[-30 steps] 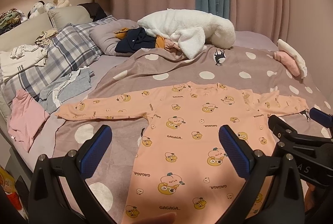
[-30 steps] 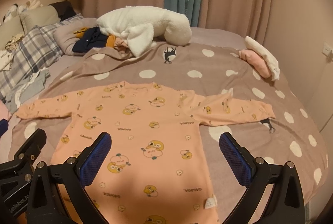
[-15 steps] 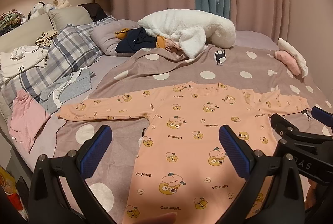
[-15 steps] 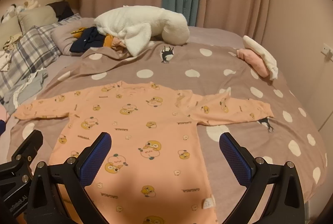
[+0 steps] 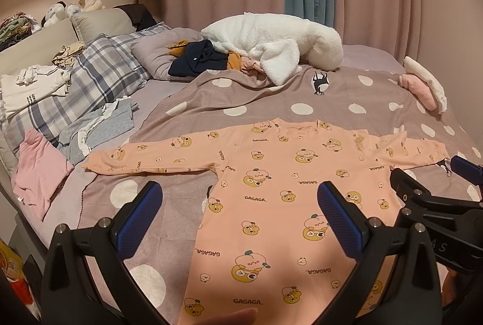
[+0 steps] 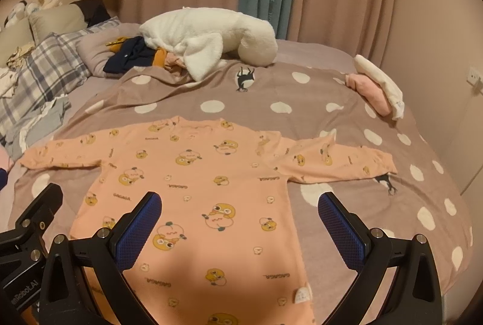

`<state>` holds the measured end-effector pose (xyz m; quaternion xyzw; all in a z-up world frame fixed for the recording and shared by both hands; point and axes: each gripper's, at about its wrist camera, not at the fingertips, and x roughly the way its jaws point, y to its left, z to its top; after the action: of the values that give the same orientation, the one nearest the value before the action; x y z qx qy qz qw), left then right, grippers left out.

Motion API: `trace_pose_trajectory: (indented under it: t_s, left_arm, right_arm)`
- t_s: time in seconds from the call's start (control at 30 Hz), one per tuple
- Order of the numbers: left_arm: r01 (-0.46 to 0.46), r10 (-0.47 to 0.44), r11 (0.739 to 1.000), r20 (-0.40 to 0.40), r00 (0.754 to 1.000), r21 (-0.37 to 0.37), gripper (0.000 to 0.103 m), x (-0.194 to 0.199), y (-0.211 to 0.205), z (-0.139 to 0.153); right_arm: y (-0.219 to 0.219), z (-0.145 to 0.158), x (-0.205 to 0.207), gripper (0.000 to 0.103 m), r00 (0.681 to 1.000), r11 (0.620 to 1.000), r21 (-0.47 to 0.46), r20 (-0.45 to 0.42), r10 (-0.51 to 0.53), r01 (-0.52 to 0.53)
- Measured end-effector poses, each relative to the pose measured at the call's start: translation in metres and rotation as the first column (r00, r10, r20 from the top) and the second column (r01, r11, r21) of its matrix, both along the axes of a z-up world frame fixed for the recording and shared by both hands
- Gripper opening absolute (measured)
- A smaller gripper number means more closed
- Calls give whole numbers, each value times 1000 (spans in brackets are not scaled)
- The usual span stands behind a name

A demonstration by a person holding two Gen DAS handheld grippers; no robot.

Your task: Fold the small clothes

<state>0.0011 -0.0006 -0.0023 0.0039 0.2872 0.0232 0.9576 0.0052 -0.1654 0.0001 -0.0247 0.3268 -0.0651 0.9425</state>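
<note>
A small peach long-sleeved garment (image 5: 271, 192) with cartoon prints lies flat, sleeves spread, on a mauve polka-dot blanket (image 5: 332, 95). It also shows in the right wrist view (image 6: 211, 189). My left gripper (image 5: 238, 219) is open and empty, held above the garment's lower left side. My right gripper (image 6: 240, 222) is open and empty above the garment's lower right edge. The right gripper also shows at the right edge of the left wrist view (image 5: 434, 189). The left gripper's body shows at the lower left of the right wrist view (image 6: 27, 234).
A white plush pile (image 5: 271, 44) and dark clothes (image 5: 199, 59) lie at the blanket's far side. Folded pink and white items (image 5: 422, 86) sit at the far right. Plaid pillows (image 5: 84, 83), grey clothes (image 5: 99, 129) and a pink garment (image 5: 39, 171) lie left.
Both grippers have drifted slightly up and back, so the garment sits a little lower in both views. The garment has not moved. Both grippers stay open.
</note>
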Motion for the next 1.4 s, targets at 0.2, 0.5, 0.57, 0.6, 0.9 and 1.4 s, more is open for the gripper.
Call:
trace_pose_trajectory:
  t_s: [0.2, 0.5, 0.57, 0.6, 0.9, 1.4]
  left_arm:
    - [-1, 1, 1000, 0, 1000, 0, 103, 0, 1, 0]
    - [1, -1, 1000, 0, 1000, -1, 103, -1, 2, 0]
    - [0, 0, 1000, 0, 1000, 1, 103, -1, 1, -1]
    - [0, 0, 1000, 0, 1000, 1, 103, -1, 1, 0]
    - [-2, 2, 1000, 0, 1000, 2, 103, -1, 2, -1]
    - [-1, 1, 1000, -1, 1000, 2, 103, -1, 2, -1]
  right_arm:
    - [0, 0, 0, 103, 1000, 1000, -2, 0, 2, -2]
    - [4, 0, -1, 103, 1000, 1000, -11, 1, 9, -8]
    - [4, -1, -1, 103, 1000, 1000, -13, 0, 8, -8]
    - [4, -1, -1, 103, 1000, 1000, -13, 1, 8, -8]
    - [5, -1, -1, 103, 1000, 1000, -17, -1, 10, -10]
    - [6, -1, 0, 103, 1000, 1000, -26, -2, 11, -11]
